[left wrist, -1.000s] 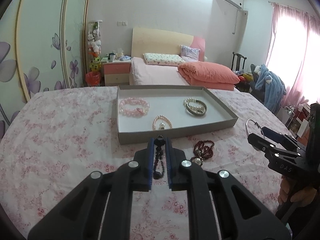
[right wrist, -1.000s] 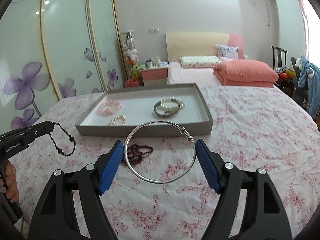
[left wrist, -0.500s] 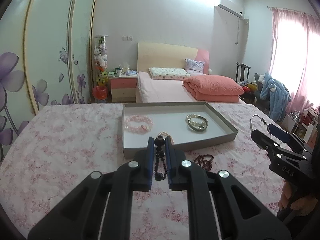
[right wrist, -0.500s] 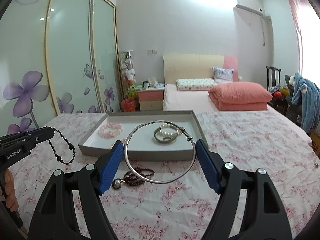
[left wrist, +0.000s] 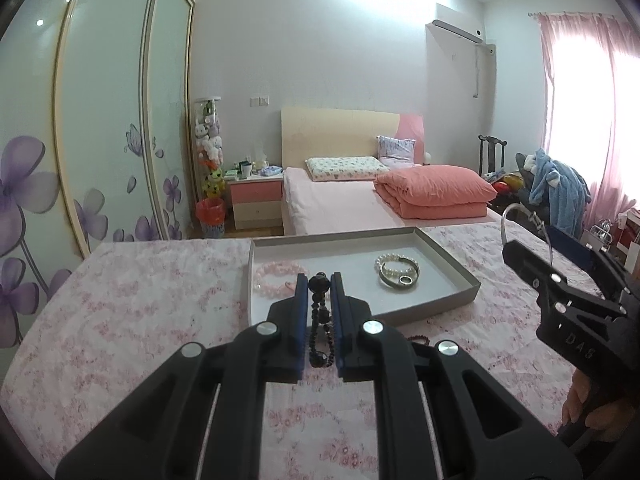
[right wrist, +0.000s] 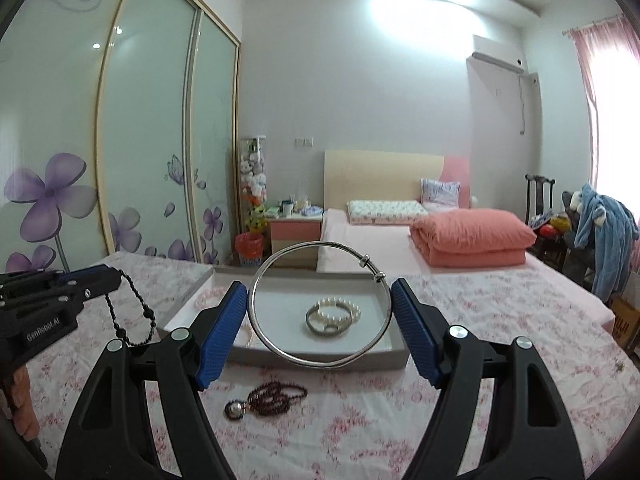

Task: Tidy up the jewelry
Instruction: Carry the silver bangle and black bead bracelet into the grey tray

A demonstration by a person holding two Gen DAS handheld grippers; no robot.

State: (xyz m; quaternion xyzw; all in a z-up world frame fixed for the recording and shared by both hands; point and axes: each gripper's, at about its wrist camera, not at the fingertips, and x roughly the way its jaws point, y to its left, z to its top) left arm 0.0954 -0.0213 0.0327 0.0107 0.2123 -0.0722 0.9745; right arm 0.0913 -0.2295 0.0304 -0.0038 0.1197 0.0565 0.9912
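A string of small black beads [left wrist: 320,320] is clamped between the nearly closed blue pads of the left tool [left wrist: 319,304], its loop hanging down between the fingers; in the right wrist view the same string dangles from that tool at 9 o'clock [right wrist: 132,312]. A thin silver metal bangle [right wrist: 320,304] is gripped across its width by the right tool [right wrist: 320,320], whose blue pads are pressed on it at 9 and 3 o'clock, the ring held upright in the air in front of the tray. A shallow grey cardboard tray with a white floor [left wrist: 456,268] is seen on a desk covered by a pink floral cloth [left wrist: 140,280]. Inside the tray, a pink bead bracelet [left wrist: 276,276] lies toward 9 o'clock, and a white pearl bracelet [left wrist: 394,262] lies toward 3 o'clock, overlapping a dull metal bangle [left wrist: 396,280]. A dark red bead necklace with a round pendant [right wrist: 272,396] lies on the cloth just outside the tray's near wall, at 6 o'clock from it. The right tool is visible in the left wrist view at 3 o'clock [left wrist: 560,276], with part of a hand [left wrist: 580,408] below it. A bed with a folded salmon quilt [left wrist: 436,192] is seen behind the desk at 12 o'clock.
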